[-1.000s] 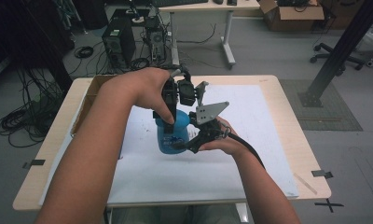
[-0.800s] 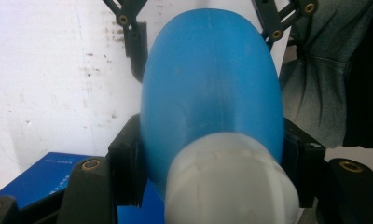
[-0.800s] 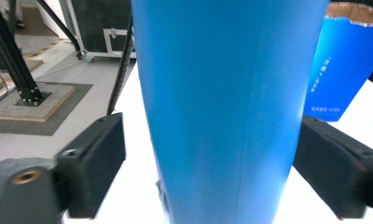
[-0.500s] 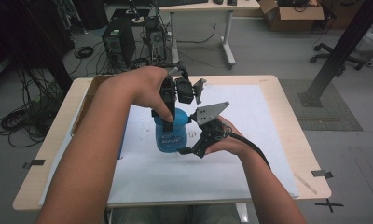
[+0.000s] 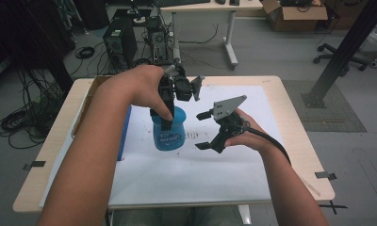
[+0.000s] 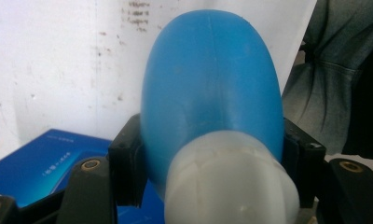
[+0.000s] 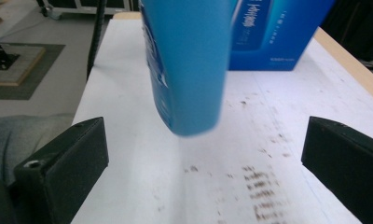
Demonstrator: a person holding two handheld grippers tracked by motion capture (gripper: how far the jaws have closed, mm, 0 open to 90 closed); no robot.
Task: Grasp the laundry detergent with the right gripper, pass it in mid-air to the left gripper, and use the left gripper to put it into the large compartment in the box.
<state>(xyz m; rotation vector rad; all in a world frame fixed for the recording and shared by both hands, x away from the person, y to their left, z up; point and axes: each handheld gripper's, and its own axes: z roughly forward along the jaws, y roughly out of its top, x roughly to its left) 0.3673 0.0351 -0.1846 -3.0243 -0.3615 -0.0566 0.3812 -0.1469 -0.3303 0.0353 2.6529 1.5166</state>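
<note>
Left hand-held gripper [image 5: 167, 123] clamping bottle [image 5: 169, 134], lifted

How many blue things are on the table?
2: a blue bottle held up by the left hand-held gripper, and a blue box lying behind it. Others may be hidden.
</note>
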